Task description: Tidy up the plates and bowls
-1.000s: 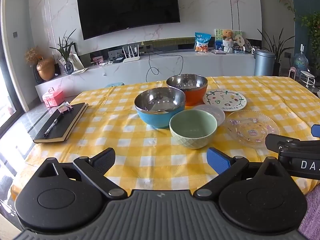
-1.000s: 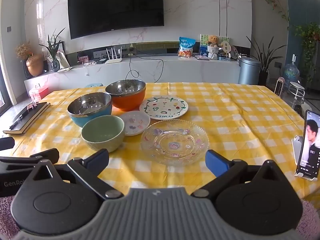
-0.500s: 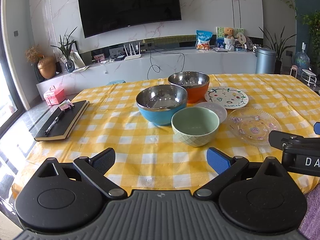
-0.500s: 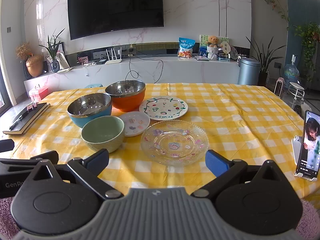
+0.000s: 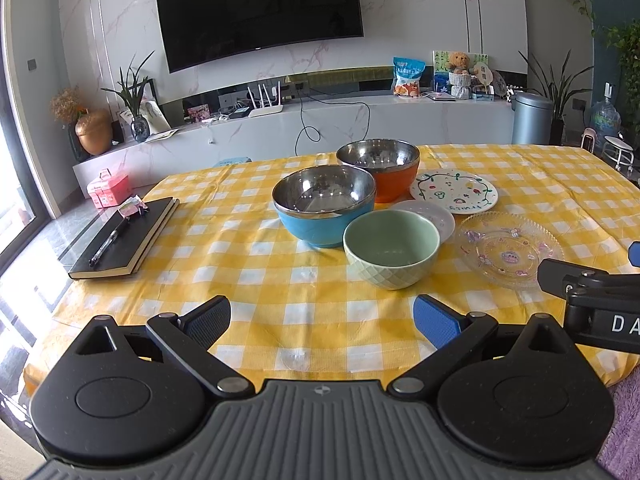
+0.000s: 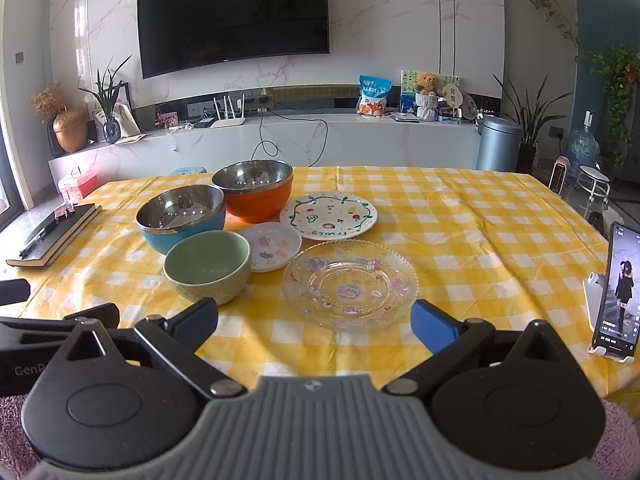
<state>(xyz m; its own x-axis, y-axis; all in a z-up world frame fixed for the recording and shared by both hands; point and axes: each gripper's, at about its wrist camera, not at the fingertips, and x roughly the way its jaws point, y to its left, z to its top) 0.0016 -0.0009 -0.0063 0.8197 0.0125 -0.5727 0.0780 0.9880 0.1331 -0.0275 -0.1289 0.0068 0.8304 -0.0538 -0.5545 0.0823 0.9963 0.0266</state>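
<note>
1. The left gripper [image 5: 322, 316] hangs over the near edge of the table with its jaws spread wide and nothing between them; the right gripper [image 6: 314, 322] is just beside it, equally wide and empty
2. Under both lies a yellow-and-white checked tablecloth [image 5: 256, 264] that covers the whole table
3. Ahead of the left gripper sits the green bowl [image 5: 391, 253], with the blue bowl [image 5: 324, 210] and orange bowl [image 5: 378, 168] behind it (both steel-lined, touching each other)
4. Right in front of the right gripper is the clear glass plate [image 6: 350, 284]; a small white plate [image 6: 271, 246] sits between it and the green bowl, and a painted plate [image 6: 328, 215] lies farther back
5. At the left edge a black notebook [image 5: 126, 240] carries a pen; a phone [image 6: 618, 290] stands propped at the right
6. Beyond the table, a dark television [image 6: 234, 16] hangs on a marble wall above a long white console
</note>
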